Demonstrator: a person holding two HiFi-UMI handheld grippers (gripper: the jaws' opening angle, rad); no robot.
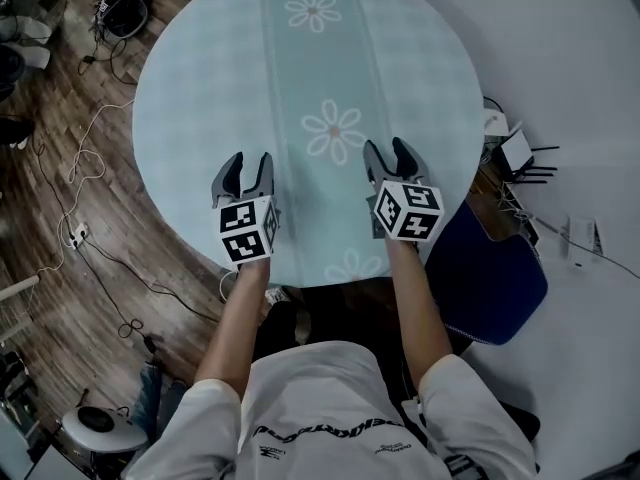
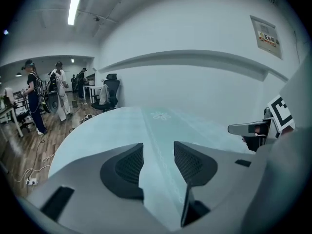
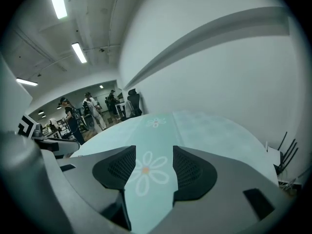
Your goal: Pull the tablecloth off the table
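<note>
A pale blue tablecloth (image 1: 230,88) with white daisies (image 1: 333,131) down a middle band covers a round table. My left gripper (image 1: 243,173) hovers over the cloth's near left part, jaws open with only cloth showing between them (image 2: 157,162). Over the near right part my right gripper (image 1: 392,157) is also open, and a daisy (image 3: 145,173) shows in the gap between its pads. Nothing is held by either gripper. In the left gripper view the right gripper (image 2: 253,129) appears at the right edge.
A dark blue chair (image 1: 497,278) stands at the table's right near side. Cables (image 1: 95,258) and a power strip lie on the wooden floor at the left. Several people (image 2: 36,96) stand far off in the room. A white wall (image 3: 219,77) lies behind the table.
</note>
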